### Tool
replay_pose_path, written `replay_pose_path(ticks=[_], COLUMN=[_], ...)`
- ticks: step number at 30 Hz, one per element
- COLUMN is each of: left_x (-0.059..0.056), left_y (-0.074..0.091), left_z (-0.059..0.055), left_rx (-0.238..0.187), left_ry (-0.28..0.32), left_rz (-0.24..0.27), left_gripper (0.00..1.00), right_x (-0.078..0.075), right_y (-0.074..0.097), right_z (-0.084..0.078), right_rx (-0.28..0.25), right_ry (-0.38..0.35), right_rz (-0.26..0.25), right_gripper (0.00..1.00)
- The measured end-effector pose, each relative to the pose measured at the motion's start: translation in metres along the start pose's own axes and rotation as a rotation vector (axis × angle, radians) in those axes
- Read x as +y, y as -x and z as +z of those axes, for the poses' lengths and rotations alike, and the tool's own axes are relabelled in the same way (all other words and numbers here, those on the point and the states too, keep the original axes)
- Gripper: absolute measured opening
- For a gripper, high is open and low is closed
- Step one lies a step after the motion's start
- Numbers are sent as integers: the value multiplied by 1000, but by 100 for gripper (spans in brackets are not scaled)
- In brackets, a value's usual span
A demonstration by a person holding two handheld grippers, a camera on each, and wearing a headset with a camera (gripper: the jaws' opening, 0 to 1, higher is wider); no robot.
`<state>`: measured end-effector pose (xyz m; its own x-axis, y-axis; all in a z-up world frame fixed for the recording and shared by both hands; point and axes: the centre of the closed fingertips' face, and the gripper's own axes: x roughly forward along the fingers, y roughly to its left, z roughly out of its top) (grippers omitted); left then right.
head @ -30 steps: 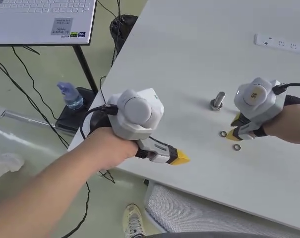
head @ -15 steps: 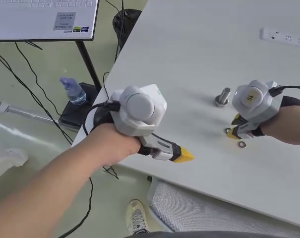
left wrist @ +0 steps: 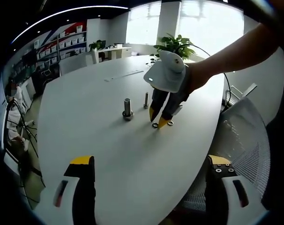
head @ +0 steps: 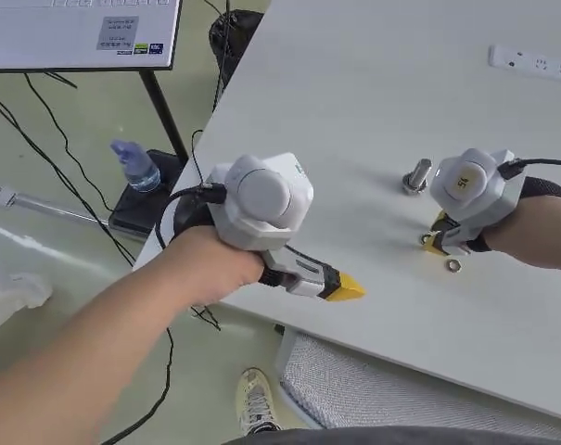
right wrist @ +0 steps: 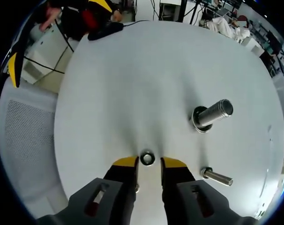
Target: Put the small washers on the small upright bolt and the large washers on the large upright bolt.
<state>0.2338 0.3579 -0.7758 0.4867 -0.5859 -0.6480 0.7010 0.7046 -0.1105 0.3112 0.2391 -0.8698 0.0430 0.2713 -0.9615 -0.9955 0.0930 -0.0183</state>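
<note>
One washer (right wrist: 147,158) now sits between the slightly parted jaws of the right tool (right wrist: 148,165), which has dropped closer. Left tool (left wrist: 149,161) idles, jaws wide apart. Pinch next, probably.

Place: an office meeting room
Furniture: large white oval tabletop (head: 354,111), mesh chair (left wrist: 247,136)
Equipment: laptop (head: 76,32), power strip (head: 535,63)
Background: potted plant (left wrist: 174,46), wall shelves (left wrist: 71,44), bright windows (left wrist: 203,21)

A power strip (head: 535,63) lies on the white table (head: 354,111), a laptop (head: 67,37) and bottle (head: 134,168) to its left.
</note>
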Motion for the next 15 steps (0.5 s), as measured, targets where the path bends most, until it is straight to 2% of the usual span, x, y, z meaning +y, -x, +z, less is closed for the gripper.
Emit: replay_pose_path(ticks=[4,11,15], left_x=[2,2,0], left_y=[0,2,3], left_z=[-1,-3,-8], left_rx=[5,12,31], left_ry=[-2,1,-8], left_rz=[5,11,9], left_gripper=[98,96,95], right_x=[1,3,4], right_y=[0,1,1], right_z=[0,-1,-1], right_rx=[3,14,9], right_ry=[-14,4,-6], right_rz=[0,0,-3], right_gripper=[19,15,15])
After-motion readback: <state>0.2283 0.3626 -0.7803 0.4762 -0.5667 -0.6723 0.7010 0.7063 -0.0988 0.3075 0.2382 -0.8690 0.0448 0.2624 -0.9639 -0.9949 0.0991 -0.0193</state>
